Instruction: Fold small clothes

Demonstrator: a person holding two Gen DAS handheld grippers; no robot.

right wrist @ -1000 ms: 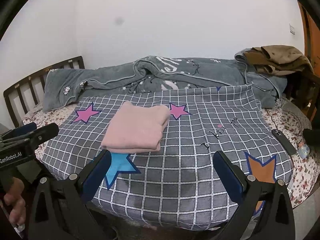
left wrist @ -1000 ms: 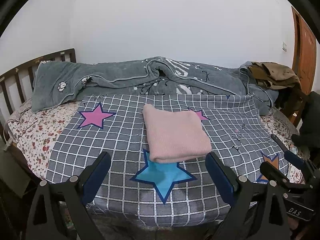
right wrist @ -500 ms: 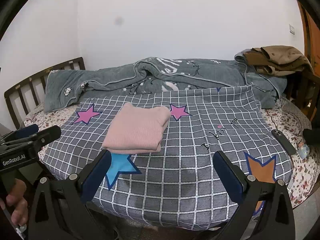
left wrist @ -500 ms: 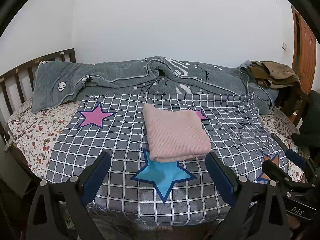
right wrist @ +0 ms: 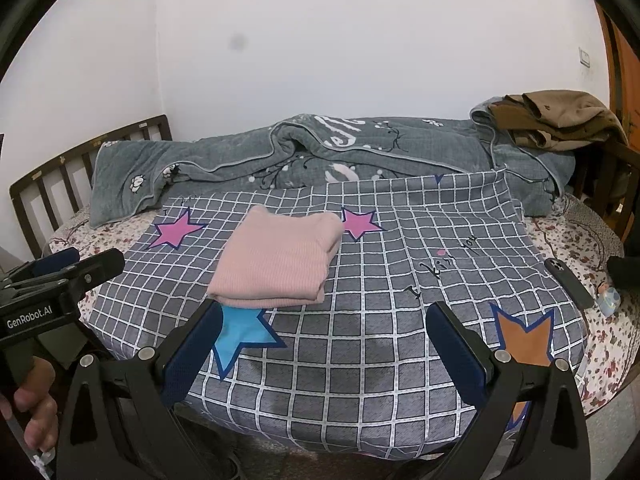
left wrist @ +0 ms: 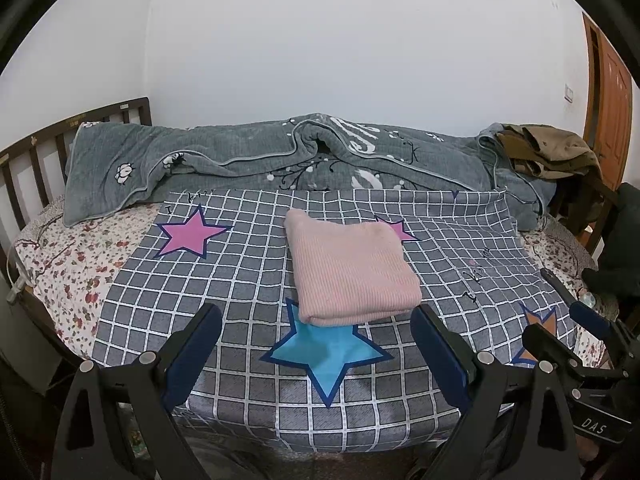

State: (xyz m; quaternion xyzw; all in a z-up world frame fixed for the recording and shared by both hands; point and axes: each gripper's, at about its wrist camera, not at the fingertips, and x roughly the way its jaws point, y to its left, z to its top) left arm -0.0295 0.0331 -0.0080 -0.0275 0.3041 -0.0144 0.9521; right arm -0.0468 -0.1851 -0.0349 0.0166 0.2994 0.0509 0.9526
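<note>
The pink ribbed knit garment [left wrist: 350, 270] lies folded (apparently finished) on the grey checked sheet [left wrist: 248, 280]; left claw [left wrist: 316, 354] and right claw [right wrist: 324, 354] gape apart, empty.

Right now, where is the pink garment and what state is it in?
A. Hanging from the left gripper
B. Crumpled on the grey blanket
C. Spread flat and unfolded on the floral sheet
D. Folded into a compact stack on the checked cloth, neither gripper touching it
D. The pink garment lies as a neat folded stack on the checked cloth, while the left gripper and right gripper are both open and short of it.
</note>
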